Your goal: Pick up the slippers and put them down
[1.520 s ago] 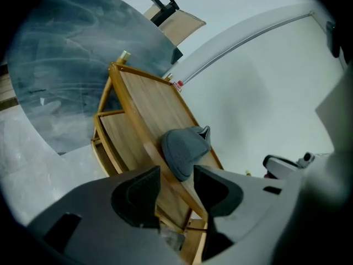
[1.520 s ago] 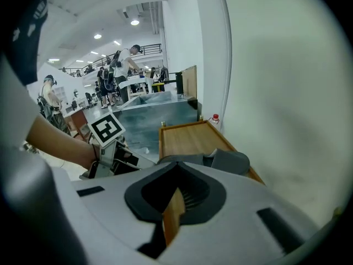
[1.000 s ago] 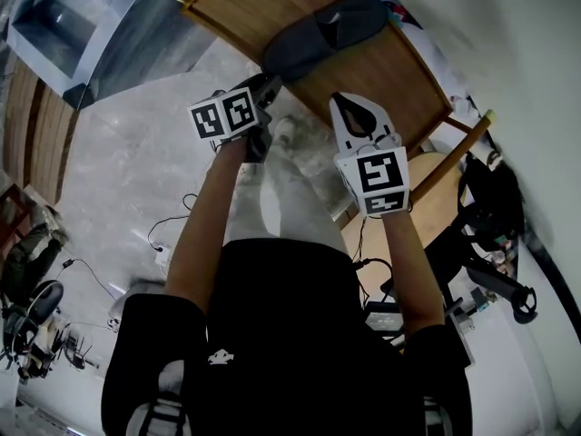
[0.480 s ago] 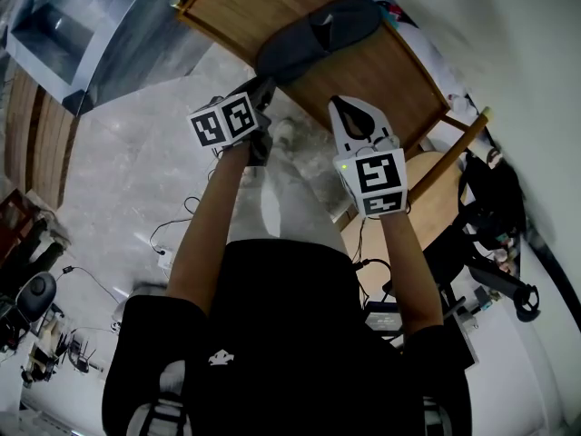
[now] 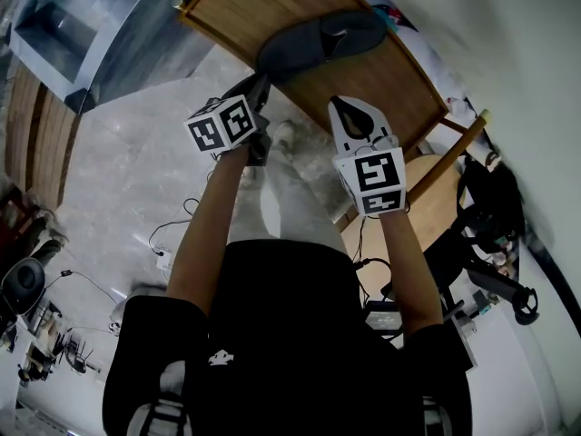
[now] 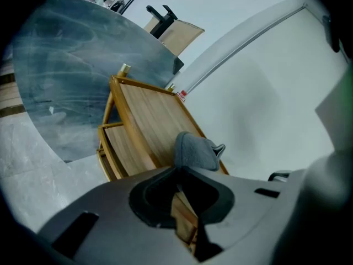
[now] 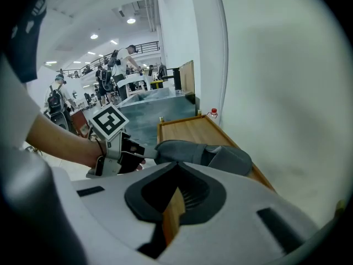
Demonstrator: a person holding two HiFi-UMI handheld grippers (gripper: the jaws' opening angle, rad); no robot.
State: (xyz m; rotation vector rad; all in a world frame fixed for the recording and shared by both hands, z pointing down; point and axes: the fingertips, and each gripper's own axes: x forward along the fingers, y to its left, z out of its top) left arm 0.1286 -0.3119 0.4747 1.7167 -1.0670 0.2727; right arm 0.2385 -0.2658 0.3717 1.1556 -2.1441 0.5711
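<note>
One grey slipper (image 5: pixel 322 39) is on the top of the wooden rack (image 5: pixel 245 7), ahead of both your pairs of jaws. Your left gripper (image 5: pixel 260 84) has just been closing its jaws, and they are now clamped on the slipper's near end, with the rest of it stretching away beyond their tips. Your right gripper (image 5: pixel 340 105) hangs to the right of that grip. Its jaws are drawn together to a thin slit with nothing between them. The slipper lies just beyond their tips, untouched by them.
</note>
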